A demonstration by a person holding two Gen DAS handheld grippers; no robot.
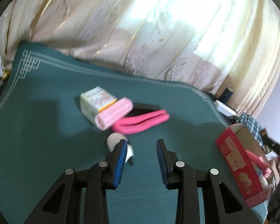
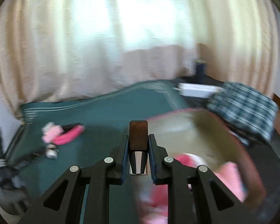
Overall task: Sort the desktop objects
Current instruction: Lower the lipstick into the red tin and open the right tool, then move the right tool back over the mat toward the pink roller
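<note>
In the left wrist view my left gripper point(image 1: 141, 143) is open and empty above the green mat point(image 1: 46, 130). A small white round object point(image 1: 114, 139) lies just beside its left finger. Beyond it lie a pale pink case point(image 1: 113, 115), a white box with orange trim point(image 1: 96, 99), a folded hot-pink item point(image 1: 141, 122) and a black item point(image 1: 143, 108). In the right wrist view my right gripper point(image 2: 139, 140) is shut on a dark brown block point(image 2: 138, 135), held over the near rim of an open cardboard box point(image 2: 196, 130) with pink items point(image 2: 229, 175) inside.
The red-sided cardboard box point(image 1: 237, 162) stands at the mat's right edge. A checked cloth point(image 2: 246, 108) and a white box point(image 2: 196, 90) lie behind it. Curtains hang behind the table. Black gear point(image 2: 1, 160) sits at the left edge.
</note>
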